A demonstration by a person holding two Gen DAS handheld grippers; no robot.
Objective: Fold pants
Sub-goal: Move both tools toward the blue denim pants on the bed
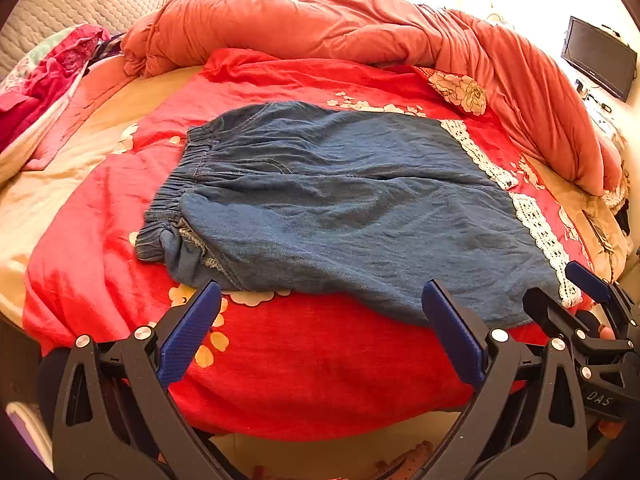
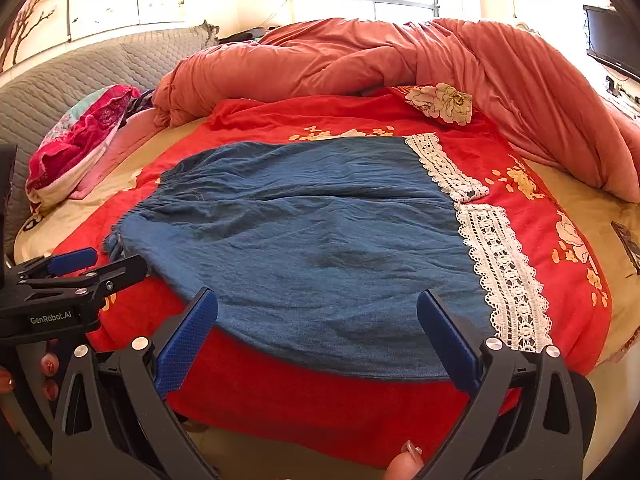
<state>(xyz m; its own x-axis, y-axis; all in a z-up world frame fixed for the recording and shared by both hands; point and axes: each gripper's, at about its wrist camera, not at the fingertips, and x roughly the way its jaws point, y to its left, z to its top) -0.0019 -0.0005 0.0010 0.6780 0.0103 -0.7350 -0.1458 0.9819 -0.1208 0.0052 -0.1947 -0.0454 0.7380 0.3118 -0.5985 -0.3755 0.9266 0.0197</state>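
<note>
Left wrist view shows the bed [image 1: 48, 200] with blue pants [image 1: 340, 208] lying flat on its red blanket [image 1: 312, 360]; they look soft, light and limp. Their elastic waistband [image 1: 188, 172] and lace hems [image 1: 536, 228] seem the best holds, while the left gripper [image 1: 320, 320] and right gripper [image 2: 318, 328] hover with jaws wide open, empty.

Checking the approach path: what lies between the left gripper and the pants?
Only bare red blanket separates the open left gripper from the pants, per the left wrist view.
</note>
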